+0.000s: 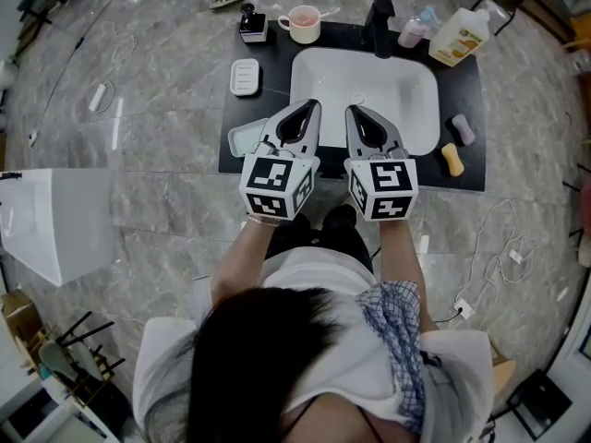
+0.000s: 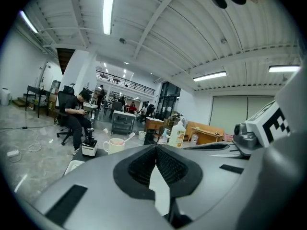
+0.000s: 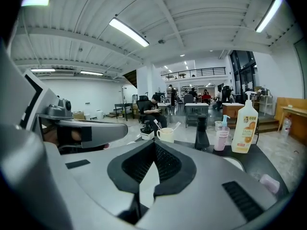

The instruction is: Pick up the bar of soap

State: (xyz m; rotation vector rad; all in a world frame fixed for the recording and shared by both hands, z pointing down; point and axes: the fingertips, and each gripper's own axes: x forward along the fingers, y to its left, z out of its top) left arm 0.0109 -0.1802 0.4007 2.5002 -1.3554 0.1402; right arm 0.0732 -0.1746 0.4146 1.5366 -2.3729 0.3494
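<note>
In the head view, the left gripper (image 1: pixel 309 109) and the right gripper (image 1: pixel 355 113) hang side by side over the near edge of the basin (image 1: pixel 416 109), both clenched on nothing. A white bar of soap (image 1: pixel 246 77), as I take it to be, lies in its dish (image 1: pixel 234 81) on the dark counter (image 1: pixel 466 178), left of the basin and apart from both tools.

In the left gripper view, the jaws meet with nothing between them, and a cup (image 2: pixel 114 145) stands beyond.

In the right gripper view, the jaws are likewise pressed together and empty. A tap (image 3: pixel 201 133) and a bottle (image 3: pixel 244 127) stand ahead, with no soap in sight.

As I judge it, nothing is done yet: reaching, opening, gripping and lifting all remain.
</note>
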